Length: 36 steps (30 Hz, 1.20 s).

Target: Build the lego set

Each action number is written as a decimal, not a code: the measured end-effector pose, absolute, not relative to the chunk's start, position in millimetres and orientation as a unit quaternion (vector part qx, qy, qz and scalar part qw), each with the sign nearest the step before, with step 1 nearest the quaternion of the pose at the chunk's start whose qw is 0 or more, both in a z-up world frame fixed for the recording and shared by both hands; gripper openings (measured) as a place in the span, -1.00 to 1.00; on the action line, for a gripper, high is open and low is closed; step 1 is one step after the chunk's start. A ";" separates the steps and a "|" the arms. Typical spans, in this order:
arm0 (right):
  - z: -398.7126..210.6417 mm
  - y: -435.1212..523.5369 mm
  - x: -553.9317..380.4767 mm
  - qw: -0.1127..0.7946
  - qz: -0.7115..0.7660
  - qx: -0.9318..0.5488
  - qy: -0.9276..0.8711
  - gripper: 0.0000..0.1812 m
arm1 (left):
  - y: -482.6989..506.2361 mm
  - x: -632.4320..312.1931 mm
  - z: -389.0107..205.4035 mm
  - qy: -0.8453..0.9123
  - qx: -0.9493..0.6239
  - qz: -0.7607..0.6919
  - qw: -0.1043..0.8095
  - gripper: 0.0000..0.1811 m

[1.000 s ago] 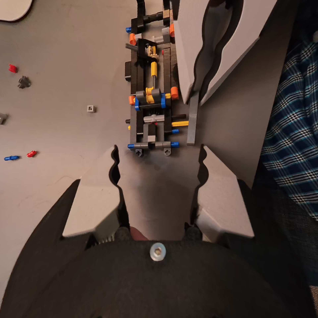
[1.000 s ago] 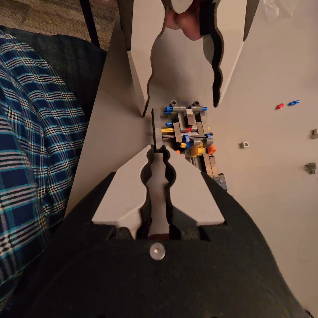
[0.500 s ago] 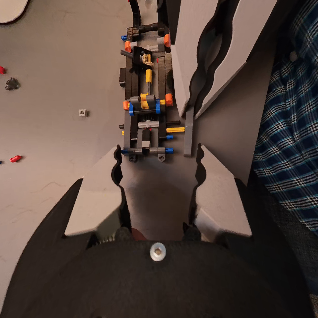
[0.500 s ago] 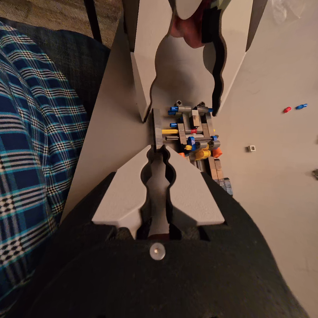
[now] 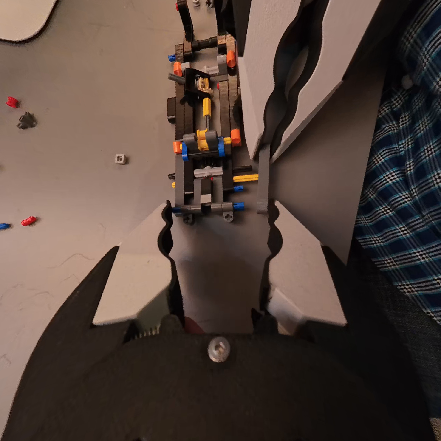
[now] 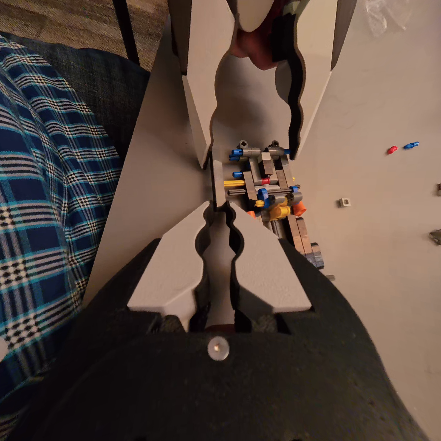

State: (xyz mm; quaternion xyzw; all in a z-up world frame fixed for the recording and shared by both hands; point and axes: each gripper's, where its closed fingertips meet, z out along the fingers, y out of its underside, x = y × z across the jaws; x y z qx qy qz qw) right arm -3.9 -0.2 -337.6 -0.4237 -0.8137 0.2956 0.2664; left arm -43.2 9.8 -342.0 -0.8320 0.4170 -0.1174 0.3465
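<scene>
A long lego chassis (image 5: 205, 143) of black and grey beams with blue pins, orange bushes and yellow axle parts lies on the table. My left gripper (image 5: 220, 207) is open and empty, with its fingertips on either side of the chassis's near end. My right gripper (image 6: 219, 206) is shut on a grey beam (image 6: 218, 183) and holds it along the chassis (image 6: 269, 191) side, at the tip of a yellow axle (image 5: 245, 177). The grey beam (image 5: 263, 181) and the right gripper (image 5: 266, 149) also show in the left wrist view. The left gripper (image 6: 249, 160) shows opposite in the right wrist view.
Loose parts lie on the table away from the chassis: a red pin (image 5: 28, 220), a blue pin (image 5: 3, 226), a small grey square piece (image 5: 120, 158), a dark piece (image 5: 26, 120). A person's plaid garment (image 6: 47, 167) is just past the table edge (image 6: 133, 181). Across from one pair of fingers to the other is roughly 5 centimetres. It is some 7 centimetres from my left tips to the small grey square piece (image 5: 120, 158). Seen from the right wrist view (image 6: 345, 202) as well.
My left gripper has moved forward a little, so its open fingertips now flank the chassis end. The right gripper still holds the grey beam beside the chassis.
</scene>
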 end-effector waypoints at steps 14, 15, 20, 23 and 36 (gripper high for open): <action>-337.8 3.9 -3.6 0.272 0.292 -0.420 -0.815 -0.92 | 11.1 -42.4 -341.3 0.418 -0.830 -0.114 0.350 -0.17; -338.0 5.3 -3.3 0.272 0.289 -0.420 -0.817 -0.92 | 11.4 -42.7 -341.0 0.419 -0.830 -0.112 0.351 -0.16; -337.2 9.2 -1.1 0.273 0.282 -0.412 -0.822 -0.92 | 12.4 -43.2 -340.1 0.433 -0.826 -0.100 0.346 -0.07; -336.6 8.6 0.5 0.269 0.284 -0.402 -0.828 -0.93 | 13.7 -41.8 -339.0 0.445 -0.823 -0.099 0.340 -0.01; -338.1 15.3 -0.7 0.261 0.290 -0.402 -0.828 -0.93 | 21.9 -33.0 -341.2 0.455 -0.820 -0.116 0.327 -0.16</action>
